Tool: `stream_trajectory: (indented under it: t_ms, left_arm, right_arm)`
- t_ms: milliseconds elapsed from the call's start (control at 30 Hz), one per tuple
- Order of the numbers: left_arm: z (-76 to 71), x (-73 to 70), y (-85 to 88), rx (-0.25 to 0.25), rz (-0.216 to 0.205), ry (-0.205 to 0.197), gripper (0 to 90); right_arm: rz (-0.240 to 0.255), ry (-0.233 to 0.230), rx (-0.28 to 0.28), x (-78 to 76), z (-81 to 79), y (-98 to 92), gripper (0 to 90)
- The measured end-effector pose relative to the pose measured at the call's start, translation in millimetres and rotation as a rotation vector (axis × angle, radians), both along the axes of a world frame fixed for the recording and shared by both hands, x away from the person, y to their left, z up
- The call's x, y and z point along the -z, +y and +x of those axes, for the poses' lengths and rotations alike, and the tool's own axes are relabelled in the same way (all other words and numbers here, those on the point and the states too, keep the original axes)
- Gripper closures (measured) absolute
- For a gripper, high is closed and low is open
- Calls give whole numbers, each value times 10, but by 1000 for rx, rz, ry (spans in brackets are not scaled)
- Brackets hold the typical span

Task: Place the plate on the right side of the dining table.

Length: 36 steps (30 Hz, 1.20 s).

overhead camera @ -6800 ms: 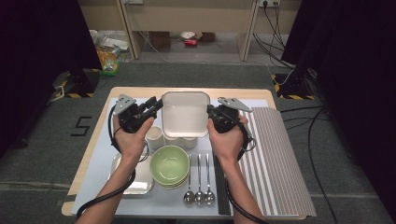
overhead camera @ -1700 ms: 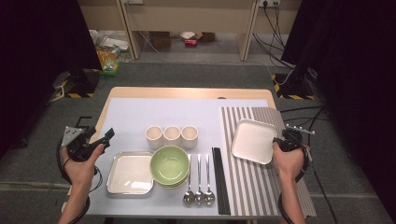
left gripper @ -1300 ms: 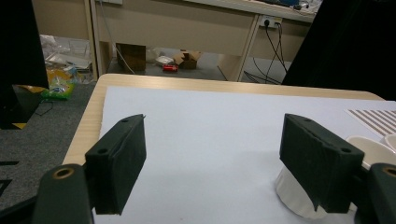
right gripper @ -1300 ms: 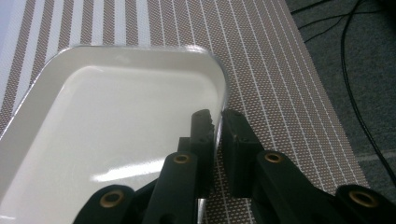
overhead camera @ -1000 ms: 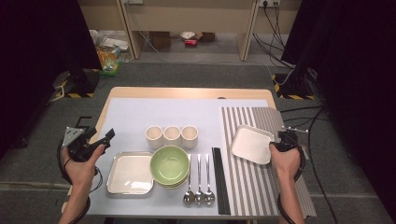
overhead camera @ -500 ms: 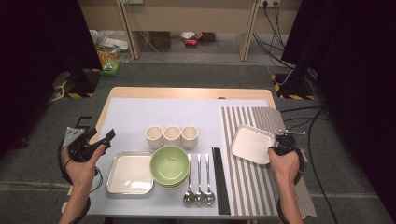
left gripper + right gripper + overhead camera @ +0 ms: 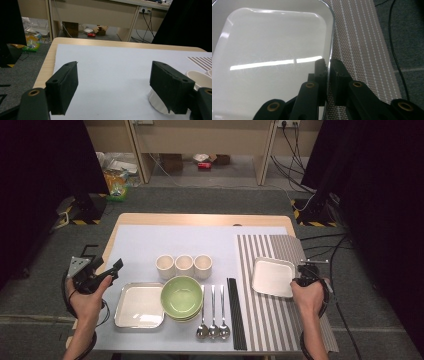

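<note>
Jaws of your right gripper (image 7: 328,65) have just been closing and now pinch the white square plate's (image 7: 272,276) rim on the striped mat (image 7: 295,320) near the counter's right edge, ready to lift; your left gripper (image 7: 113,86) stays spread.

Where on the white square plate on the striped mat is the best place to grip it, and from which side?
The raised right-hand rim. The white square plate lies flat on the striped mat, so only its upturned edge gives thin jaws purchase. The right gripper, whose jaws have just been closing, already straddles that rim from the right.
</note>
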<state>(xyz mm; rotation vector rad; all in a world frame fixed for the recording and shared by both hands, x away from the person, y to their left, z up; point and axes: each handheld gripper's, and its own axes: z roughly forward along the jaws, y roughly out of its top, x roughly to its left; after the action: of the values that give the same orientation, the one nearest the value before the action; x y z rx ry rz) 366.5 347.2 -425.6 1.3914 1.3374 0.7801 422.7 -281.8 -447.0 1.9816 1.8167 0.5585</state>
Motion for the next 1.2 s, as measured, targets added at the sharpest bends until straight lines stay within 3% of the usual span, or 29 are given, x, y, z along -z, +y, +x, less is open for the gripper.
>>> stream_trajectory:
  t_ms: [200, 433, 1033, 1200]
  left_arm:
    - [3, 2, -5, 2, 2, 1, 221]
    - [8, 9, -17, 3, 2, 4, 221]
    - [6, 9, -11, 4, -1, 5, 221]
    - [3, 10, -10, 2, -1, 5, 221]
  right_arm:
    - [-39, 2, -2, 11, 35, -80, 848]
    - [-56, -5, -42, 16, 66, -97, 851]
    - [-38, -7, -84, 7, 77, -146, 858]
    - [-40, 12, -105, -9, 50, -155, 861]
